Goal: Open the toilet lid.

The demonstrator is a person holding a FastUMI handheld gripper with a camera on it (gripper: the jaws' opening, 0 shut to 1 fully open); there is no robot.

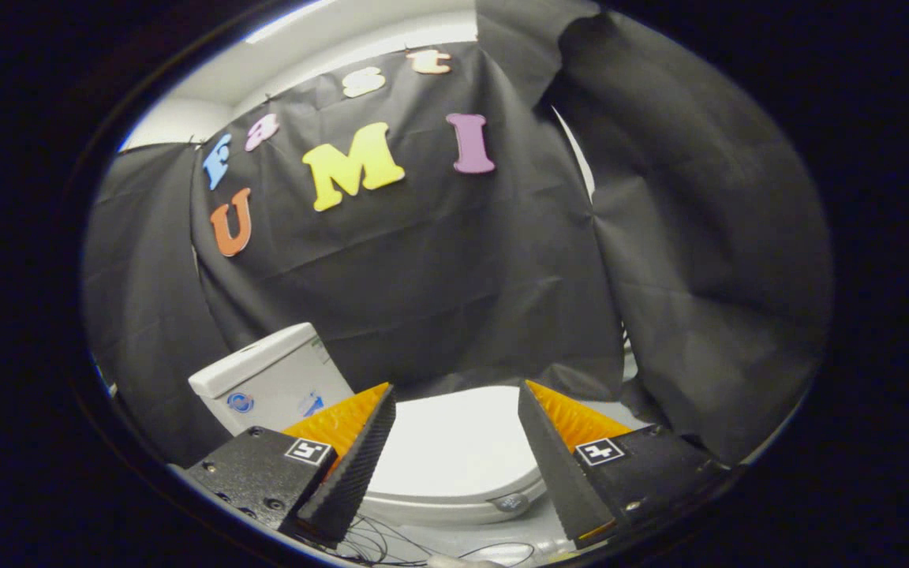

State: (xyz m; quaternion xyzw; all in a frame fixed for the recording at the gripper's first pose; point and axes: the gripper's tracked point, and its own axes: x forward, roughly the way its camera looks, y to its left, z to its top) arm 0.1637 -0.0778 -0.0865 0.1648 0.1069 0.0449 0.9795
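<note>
- White plastic toilet lid (454,450) lies closed and flat on the bowl, just ahead of and below the gripper (456,398), showing in the gap between its two fingers.
- Fingers spread wide apart, released, touching nothing; the lid sits beneath them, not gripped.
- Cistern (269,379) stands behind the lid, off past the left finger, against the black cloth wall (462,276).
- Thin dark wires (375,544) trail on the pale surface near the lid's front edge, under the fingers.
- Risk, as I judge it: the lid's rim is smooth and curved, so a finger hooked too shallowly under the front edge could slip off and let the lid drop back.
- Another risk: coming down low at the front edge may snag those wires.
- Swinging the lid up fast could knock it hard against the cistern.
</note>
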